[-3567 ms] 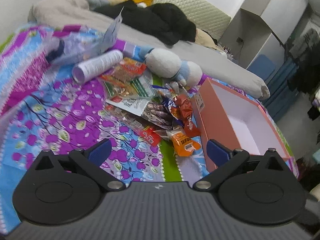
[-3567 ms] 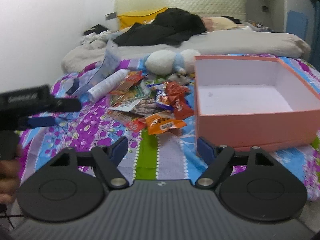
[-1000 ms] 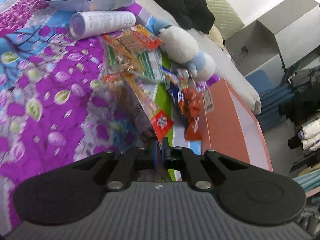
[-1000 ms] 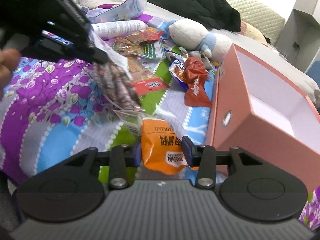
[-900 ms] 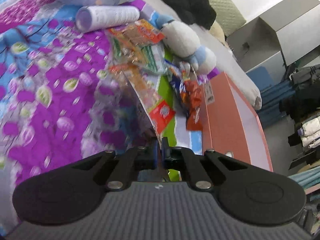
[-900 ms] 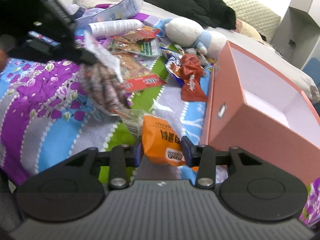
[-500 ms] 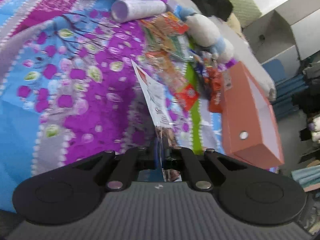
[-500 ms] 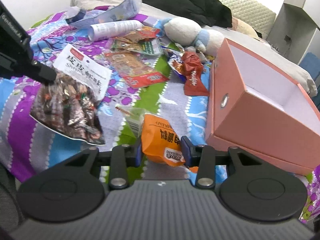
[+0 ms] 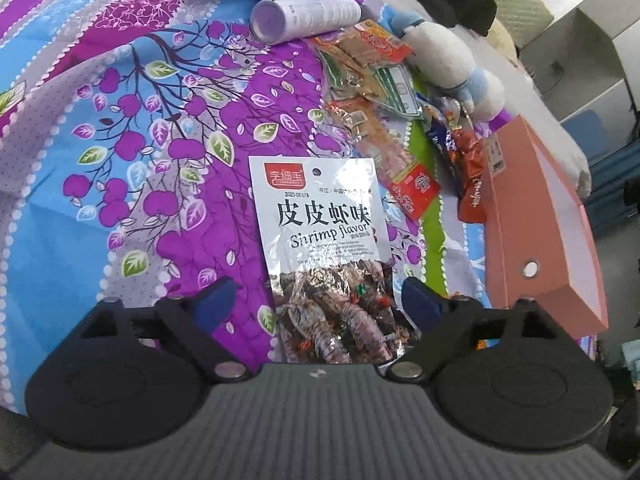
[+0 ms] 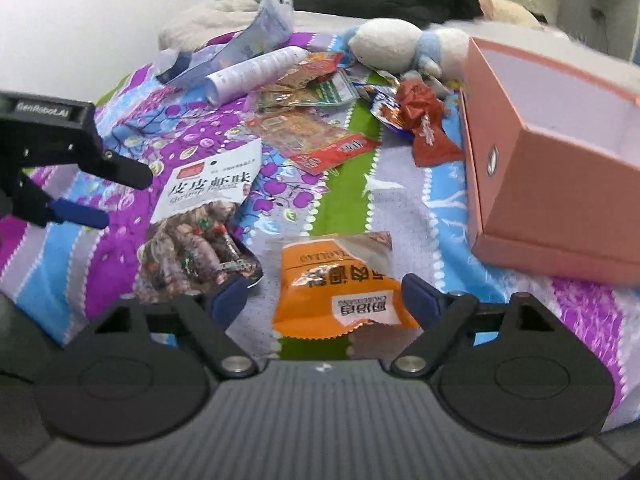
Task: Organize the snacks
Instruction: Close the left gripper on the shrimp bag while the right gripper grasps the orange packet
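A silver shrimp-flavour packet (image 9: 320,240) lies flat on the flowered bedspread. It sits between the fingers of my left gripper (image 9: 318,300), whose jaws are opening and whose pads stand clear of it. In the right wrist view the same packet (image 10: 200,216) lies just right of the left gripper (image 10: 112,196). An orange snack packet (image 10: 336,280) rests on the bedspread between the fingers of my right gripper (image 10: 324,300). Those jaws are opening too, and they do not press on it. An empty pink box (image 10: 560,184) stands open at the right.
More snack packets lie in a heap beyond: a red one (image 10: 424,120), a flat orange-red one (image 10: 320,140) and green ones (image 10: 320,92). A white tube (image 10: 256,68), a plush toy (image 10: 388,44) and dark clothes lie farther back. The pink box's side (image 9: 520,220) is at the bed's right edge.
My left gripper has opened and let go of the shrimp packet, which now lies flat. My right gripper has opened off the orange packet, which rests on the bed.
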The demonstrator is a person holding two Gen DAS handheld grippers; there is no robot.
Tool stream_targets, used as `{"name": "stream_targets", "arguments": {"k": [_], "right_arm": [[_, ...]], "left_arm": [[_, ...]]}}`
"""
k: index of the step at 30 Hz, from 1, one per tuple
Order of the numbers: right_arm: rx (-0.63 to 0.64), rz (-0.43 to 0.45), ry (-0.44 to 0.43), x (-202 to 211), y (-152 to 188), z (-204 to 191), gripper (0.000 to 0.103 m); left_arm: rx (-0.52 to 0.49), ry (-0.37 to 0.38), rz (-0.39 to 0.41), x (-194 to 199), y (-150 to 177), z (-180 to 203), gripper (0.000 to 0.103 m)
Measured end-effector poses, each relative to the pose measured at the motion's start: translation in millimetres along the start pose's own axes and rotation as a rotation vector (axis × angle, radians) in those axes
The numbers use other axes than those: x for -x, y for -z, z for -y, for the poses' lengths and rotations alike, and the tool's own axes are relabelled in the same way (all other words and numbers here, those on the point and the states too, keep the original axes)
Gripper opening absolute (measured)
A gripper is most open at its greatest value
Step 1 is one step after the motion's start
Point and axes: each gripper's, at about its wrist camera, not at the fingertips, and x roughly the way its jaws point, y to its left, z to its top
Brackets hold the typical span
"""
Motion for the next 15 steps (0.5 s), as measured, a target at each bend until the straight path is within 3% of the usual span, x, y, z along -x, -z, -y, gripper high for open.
{"name": "stream_targets", "arguments": {"k": [4,9,15], "right_arm": [[-0.042,0.001,0.007,-4,-2,9,0.086],[-0.137,0.004,-0.064,-8,-7,21,0.086],[-0.157,-0.033,-0.063,-26,-4,27,0.085]], "left_arm": [[-0.012,-0.024,-0.027,-14,-2,10,0.097],[-0.045,-0.047,-0.039,-27,0,25,0.101],[-0.042,-0.067,-0.055,-38,1,34,0.102]]}}
